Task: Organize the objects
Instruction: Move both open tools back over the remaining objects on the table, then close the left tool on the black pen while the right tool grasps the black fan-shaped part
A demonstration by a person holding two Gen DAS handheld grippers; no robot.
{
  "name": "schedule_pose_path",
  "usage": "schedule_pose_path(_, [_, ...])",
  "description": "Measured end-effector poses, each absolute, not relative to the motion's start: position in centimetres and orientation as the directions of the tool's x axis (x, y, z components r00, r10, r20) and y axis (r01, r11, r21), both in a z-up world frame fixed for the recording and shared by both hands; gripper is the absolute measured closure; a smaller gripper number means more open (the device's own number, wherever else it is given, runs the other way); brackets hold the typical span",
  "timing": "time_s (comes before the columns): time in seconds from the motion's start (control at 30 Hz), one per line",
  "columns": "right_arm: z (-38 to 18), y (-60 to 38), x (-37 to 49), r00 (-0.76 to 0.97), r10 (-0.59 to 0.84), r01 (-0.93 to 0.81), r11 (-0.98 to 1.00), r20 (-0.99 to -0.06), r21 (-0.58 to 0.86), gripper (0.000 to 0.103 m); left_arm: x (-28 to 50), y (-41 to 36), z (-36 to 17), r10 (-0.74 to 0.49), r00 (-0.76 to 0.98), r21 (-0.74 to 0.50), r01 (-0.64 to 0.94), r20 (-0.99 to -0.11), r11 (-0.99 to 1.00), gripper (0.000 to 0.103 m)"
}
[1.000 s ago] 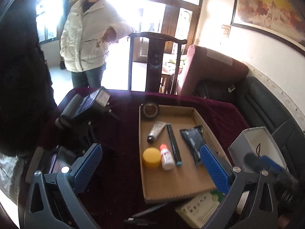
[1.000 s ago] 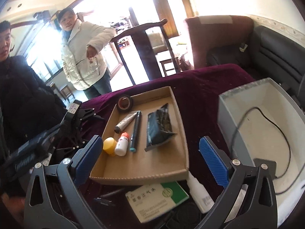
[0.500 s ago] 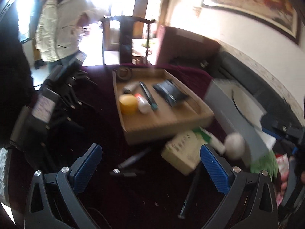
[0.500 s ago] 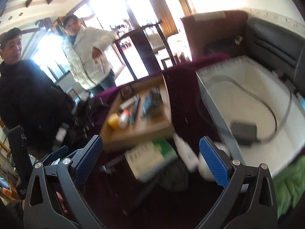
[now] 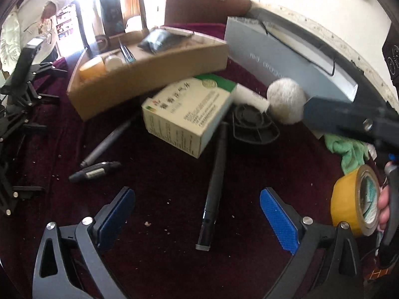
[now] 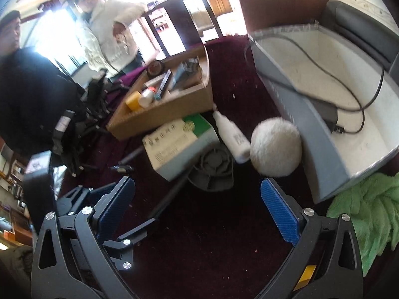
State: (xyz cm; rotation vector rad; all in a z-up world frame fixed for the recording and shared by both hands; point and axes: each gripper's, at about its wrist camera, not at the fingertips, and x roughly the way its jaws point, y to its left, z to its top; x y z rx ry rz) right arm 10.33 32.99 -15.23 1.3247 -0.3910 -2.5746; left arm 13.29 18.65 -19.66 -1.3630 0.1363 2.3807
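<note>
My left gripper [image 5: 197,214] is open and empty, low over the maroon cloth, with a long black pen [image 5: 214,184] lying between its fingers. Beyond it lie a white and green medicine box [image 5: 187,109], a grey pen [image 5: 107,144], a short black marker [image 5: 94,172], a black round fan [image 5: 254,124], a white bottle [image 5: 251,97] and a white fluffy ball [image 5: 286,99]. My right gripper [image 6: 197,211] is open and empty, near the fluffy ball [image 6: 275,147], white bottle [image 6: 232,134] and box [image 6: 179,142]. The cardboard tray [image 5: 149,74] holds several small items.
A grey box [image 6: 324,79] with a black cable and adapter stands at the right. A green cloth [image 6: 369,214] lies by it. A yellow tape roll [image 5: 356,199] sits at the right. A black tripod [image 5: 17,104] is at the left. Two people stand behind the table.
Both grippers have dropped low and closer to the clutter in front of the tray. The views tilted down from the tray to the loose objects. Both stayed open.
</note>
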Motion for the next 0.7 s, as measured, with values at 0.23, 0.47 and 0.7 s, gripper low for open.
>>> schedule_pose_path(0.23, [-18.8, 32.8, 8.2, -0.498, -0.29, 0.009, -0.944, -0.817, 0.329, 0.001, 13.4, 20.0, -21.0, 0.266, -0.442, -0.065, -0.419, -0.856, -0.906, 0.003])
schedule_pose_path(0.47, [-20.1, 32.3, 6.6, -0.496, -0.26, -0.014, -0.951, -0.828, 0.307, 0.001, 13.3, 19.0, -21.6, 0.292, -0.444, -0.121, -0.374, -0.847, -0.92, 0.003])
schedule_pose_path(0.7, [-21.2, 31.4, 5.0, -0.49, -0.234, -0.023, -0.96, -0.84, 0.28, 0.001, 12.6, 20.0, -22.0, 0.282, -0.426, -0.11, -0.384, -0.86, -0.917, 0.007])
